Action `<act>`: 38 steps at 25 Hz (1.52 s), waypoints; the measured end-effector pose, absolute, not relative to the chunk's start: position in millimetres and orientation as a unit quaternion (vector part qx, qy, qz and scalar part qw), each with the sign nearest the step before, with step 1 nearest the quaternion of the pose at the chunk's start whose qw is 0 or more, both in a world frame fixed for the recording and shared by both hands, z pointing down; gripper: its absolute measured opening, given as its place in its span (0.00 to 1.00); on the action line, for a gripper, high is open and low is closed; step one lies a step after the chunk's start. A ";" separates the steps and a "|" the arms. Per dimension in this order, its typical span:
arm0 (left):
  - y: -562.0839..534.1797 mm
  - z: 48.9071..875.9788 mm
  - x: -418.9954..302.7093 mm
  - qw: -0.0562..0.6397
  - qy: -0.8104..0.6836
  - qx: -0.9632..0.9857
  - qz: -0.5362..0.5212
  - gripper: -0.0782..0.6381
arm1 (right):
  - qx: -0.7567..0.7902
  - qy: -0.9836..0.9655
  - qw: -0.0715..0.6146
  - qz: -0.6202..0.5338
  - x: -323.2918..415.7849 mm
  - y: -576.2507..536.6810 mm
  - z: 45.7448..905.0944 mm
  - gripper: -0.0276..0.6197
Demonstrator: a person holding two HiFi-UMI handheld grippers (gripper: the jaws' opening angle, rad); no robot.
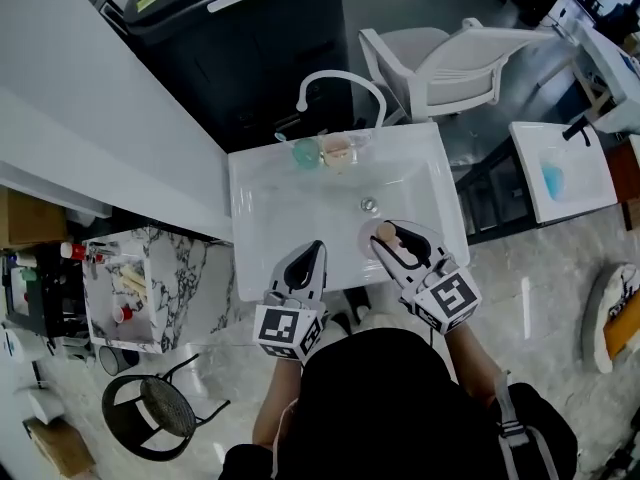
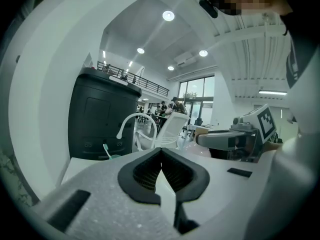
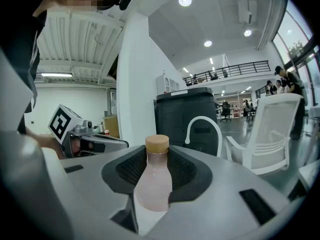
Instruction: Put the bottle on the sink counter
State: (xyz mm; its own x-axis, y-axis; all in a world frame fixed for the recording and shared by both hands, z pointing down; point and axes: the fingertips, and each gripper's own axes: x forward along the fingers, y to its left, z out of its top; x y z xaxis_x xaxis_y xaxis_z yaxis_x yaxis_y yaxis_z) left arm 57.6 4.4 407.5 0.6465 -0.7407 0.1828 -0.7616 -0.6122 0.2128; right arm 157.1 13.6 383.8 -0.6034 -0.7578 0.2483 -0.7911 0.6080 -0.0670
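My right gripper (image 1: pixel 386 238) is shut on a pale pink bottle (image 3: pixel 153 183) with a tan cap (image 3: pixel 157 143). Its neck sits between the dark ribbed pads (image 3: pixel 182 171). In the head view the bottle (image 1: pixel 385 232) hangs over the front right part of the white sink basin (image 1: pixel 300 213). My left gripper (image 1: pixel 316 248) is shut with nothing in it, over the basin's front edge to the left of the right one. In the left gripper view its pads (image 2: pixel 150 170) meet at the tip. The white curved faucet (image 1: pixel 342 80) rises at the back of the sink.
On the sink's back ledge stand a teal cup (image 1: pixel 305 153) and a clear container (image 1: pixel 340 149). A black bin (image 1: pixel 240 38) and a white chair (image 1: pixel 450 63) are behind the sink. A marble side table (image 1: pixel 150 258) is at left. A second sink (image 1: pixel 560 168) is at right.
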 end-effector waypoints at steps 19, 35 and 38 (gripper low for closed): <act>-28.3 413.3 30.2 0.145 -0.526 0.838 0.024 0.13 | 0.309 -0.943 0.101 0.068 108.7 -52.5 395.6 0.25; -41.4 428.5 -34.7 0.156 -0.551 0.820 0.027 0.13 | 0.289 -0.947 0.118 0.072 35.0 -80.6 422.2 0.25; -49.4 429.2 -46.0 0.156 -0.548 0.821 0.027 0.13 | 0.293 -0.946 0.120 0.073 23.0 -89.7 426.9 0.25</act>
